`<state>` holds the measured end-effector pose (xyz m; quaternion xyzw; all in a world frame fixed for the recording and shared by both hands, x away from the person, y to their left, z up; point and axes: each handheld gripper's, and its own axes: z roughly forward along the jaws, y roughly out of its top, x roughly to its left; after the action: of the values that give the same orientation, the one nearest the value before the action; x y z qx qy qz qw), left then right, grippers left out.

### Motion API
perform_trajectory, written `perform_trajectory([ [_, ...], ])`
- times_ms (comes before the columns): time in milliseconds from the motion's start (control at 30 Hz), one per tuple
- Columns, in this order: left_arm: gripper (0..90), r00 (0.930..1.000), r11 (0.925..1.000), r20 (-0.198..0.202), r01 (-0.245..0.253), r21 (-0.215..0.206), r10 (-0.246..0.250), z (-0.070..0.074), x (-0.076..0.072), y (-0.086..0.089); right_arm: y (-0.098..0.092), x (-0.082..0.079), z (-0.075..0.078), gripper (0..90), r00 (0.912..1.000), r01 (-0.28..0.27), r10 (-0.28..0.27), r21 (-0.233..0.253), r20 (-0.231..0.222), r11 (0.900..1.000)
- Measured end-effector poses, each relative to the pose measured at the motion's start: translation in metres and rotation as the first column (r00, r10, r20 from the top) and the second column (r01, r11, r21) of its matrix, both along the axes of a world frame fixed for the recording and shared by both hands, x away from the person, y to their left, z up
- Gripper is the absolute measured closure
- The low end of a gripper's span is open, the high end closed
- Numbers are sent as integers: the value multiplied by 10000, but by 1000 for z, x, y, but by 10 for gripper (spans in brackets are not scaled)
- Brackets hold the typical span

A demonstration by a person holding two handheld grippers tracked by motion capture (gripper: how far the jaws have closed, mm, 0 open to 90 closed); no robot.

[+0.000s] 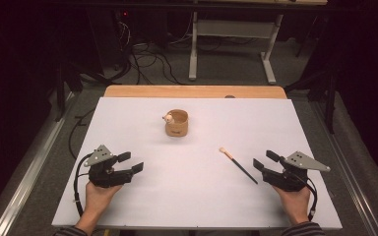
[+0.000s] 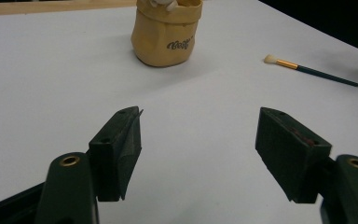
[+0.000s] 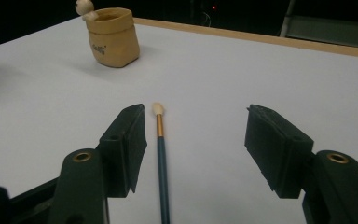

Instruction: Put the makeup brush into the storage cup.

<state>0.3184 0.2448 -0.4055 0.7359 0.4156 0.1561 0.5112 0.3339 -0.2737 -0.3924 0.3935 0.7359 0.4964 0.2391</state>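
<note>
Jaws spread, pouch (image 1: 176, 124) holding pale-tipped brush (image 1: 168, 118)

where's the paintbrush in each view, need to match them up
High view: paintbrush right of centre, just left of the right gripper.
Left gripper view: upper right.
Right gripper view: bottom centre, between the open jaws.
Shared landmark: the tan pouch-shaped holder.
</note>
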Motion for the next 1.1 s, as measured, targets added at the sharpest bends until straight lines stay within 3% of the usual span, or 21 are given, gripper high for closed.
perform_trajectory([
  [1100, 318, 10000, 9999, -39, 57, 88, -57, 0, 0, -1, 50, 32, 19, 414, 9968, -728, 722, -178, -329, 9972],
])
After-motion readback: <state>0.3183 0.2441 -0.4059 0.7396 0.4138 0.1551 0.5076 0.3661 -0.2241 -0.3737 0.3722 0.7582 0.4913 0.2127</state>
